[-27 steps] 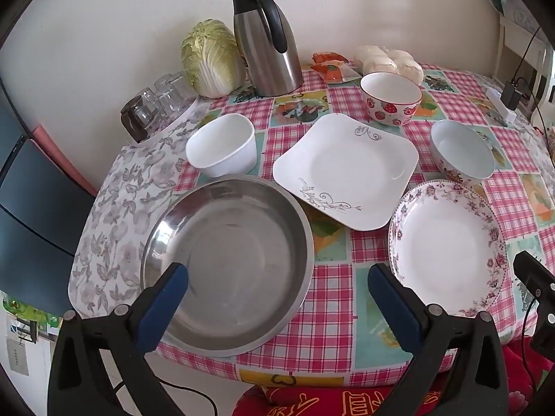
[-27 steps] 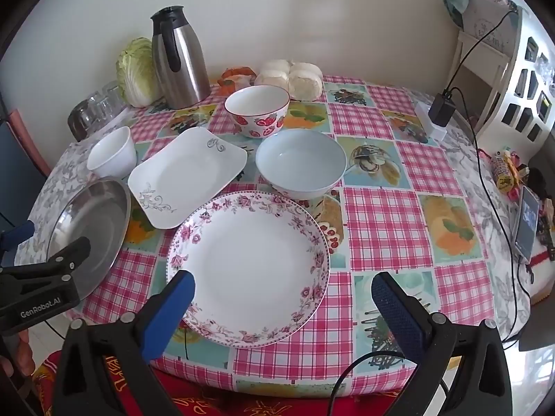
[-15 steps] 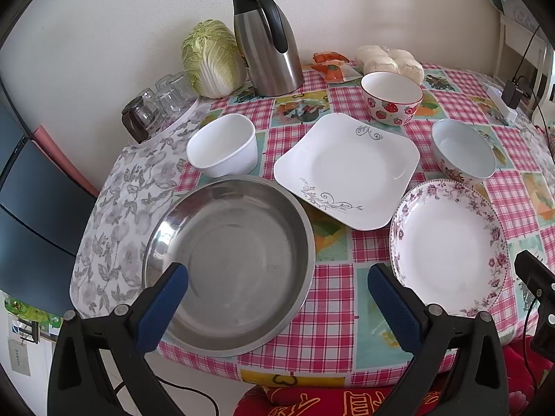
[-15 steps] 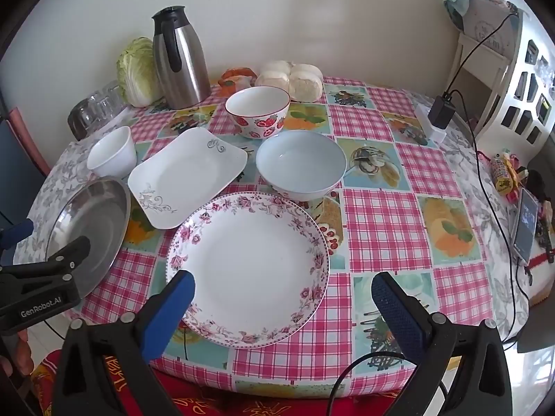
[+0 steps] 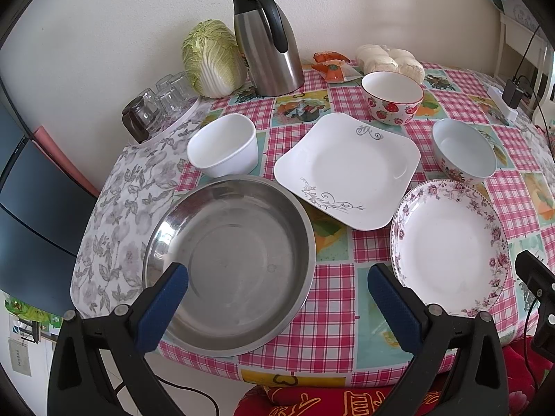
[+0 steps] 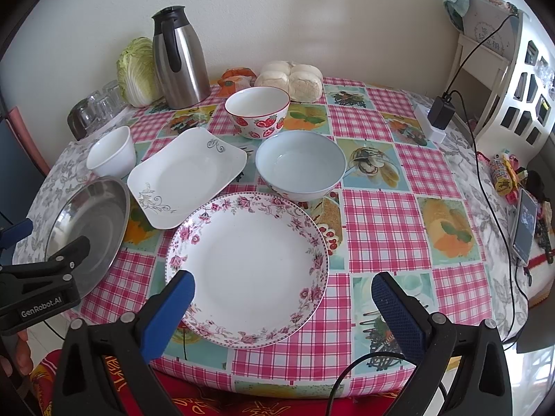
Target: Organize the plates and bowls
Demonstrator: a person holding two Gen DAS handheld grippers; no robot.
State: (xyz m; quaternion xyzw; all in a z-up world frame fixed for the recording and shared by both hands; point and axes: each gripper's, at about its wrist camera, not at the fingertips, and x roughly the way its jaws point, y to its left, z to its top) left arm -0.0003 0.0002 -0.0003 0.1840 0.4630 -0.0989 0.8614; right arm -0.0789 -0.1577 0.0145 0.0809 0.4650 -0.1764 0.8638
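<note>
Pink-checked oilcloth covers the round counter, which stands against a pale wall. Your dishes are spread across its near half and none is stacked yet.

At the near left edge sits the steel basin, with the small white bowl just behind it. The square plate lies toward the middle. The flowered plate lies at the near edge in front of you, the pale blue bowl just behind it, and the strawberry bowl farther back. A steel jug, a cabbage and some glasses line the far edge by the wall.

Your left tongs hang wide open over the basin's near rim, gripping nothing. Your right tongs are equally wide open above the near rim of the flowered plate, also empty.

The crockery is probably stiff, glazed and slippery, and would chip if knocked together. Take each plate by its raised rim, pinching the lip from the near side. The flowered plate lies low on the cloth, so one finger likely needs to slide under its edge. The basin looks light, but it is smooth and wide, so grip its rolled rim. Bowls offer a thin upright wall to clamp.
</note>
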